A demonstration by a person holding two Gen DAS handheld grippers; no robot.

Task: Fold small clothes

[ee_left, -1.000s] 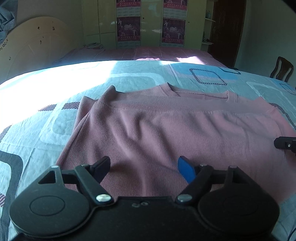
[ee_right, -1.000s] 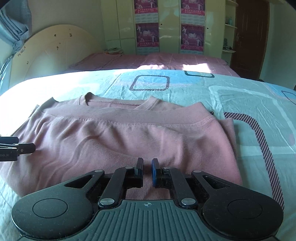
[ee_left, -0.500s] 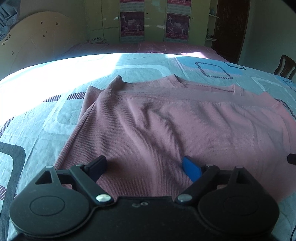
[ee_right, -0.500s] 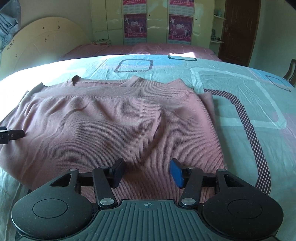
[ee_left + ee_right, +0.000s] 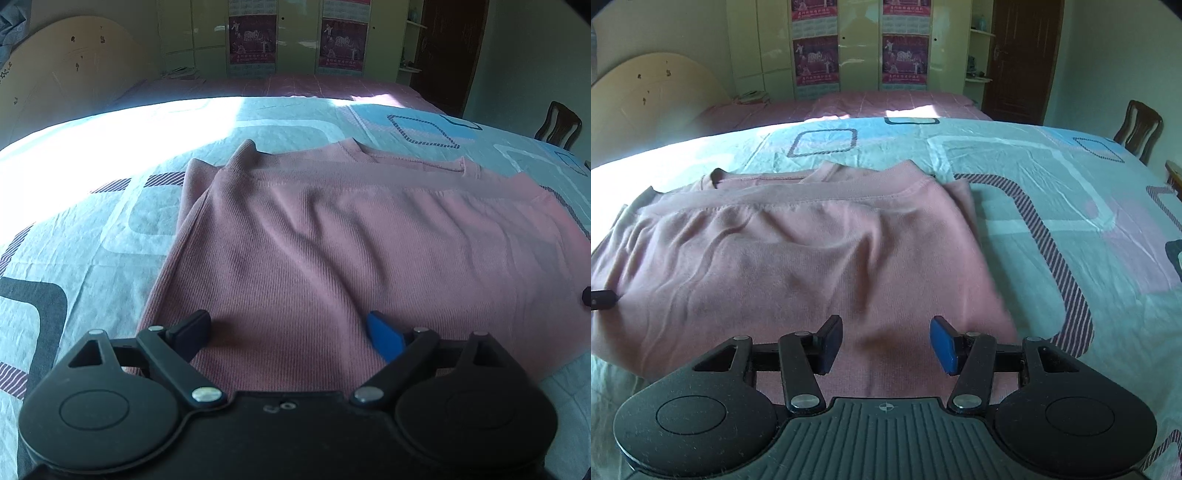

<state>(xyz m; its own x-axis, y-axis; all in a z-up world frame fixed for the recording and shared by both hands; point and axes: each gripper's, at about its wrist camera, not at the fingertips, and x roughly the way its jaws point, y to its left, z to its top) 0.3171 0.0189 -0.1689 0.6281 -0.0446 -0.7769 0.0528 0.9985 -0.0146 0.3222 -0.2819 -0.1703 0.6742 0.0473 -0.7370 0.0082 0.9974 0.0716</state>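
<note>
A pink knit sweater (image 5: pixel 351 240) lies folded in half on the bed, hem band lying near the neckline at the far side; it also shows in the right wrist view (image 5: pixel 798 258). My left gripper (image 5: pixel 288 332) is open and empty above the sweater's near left part. My right gripper (image 5: pixel 884 341) is open and empty above the sweater's near right part. The tip of the left gripper (image 5: pixel 602 298) shows at the left edge of the right wrist view, and the right gripper's tip (image 5: pixel 586 295) at the right edge of the left wrist view.
The bed sheet (image 5: pixel 1052 206) is pale blue with square patterns. A second bed with a pink cover (image 5: pixel 886 103) stands behind, then a wardrobe with posters (image 5: pixel 860 48). A wooden chair (image 5: pixel 1137 129) stands at the right and a round board (image 5: pixel 74 74) leans at the left.
My right gripper has opened from nearly shut and let go of the sweater. Both grippers have drawn back a little and risen; the sweater lies flat.
</note>
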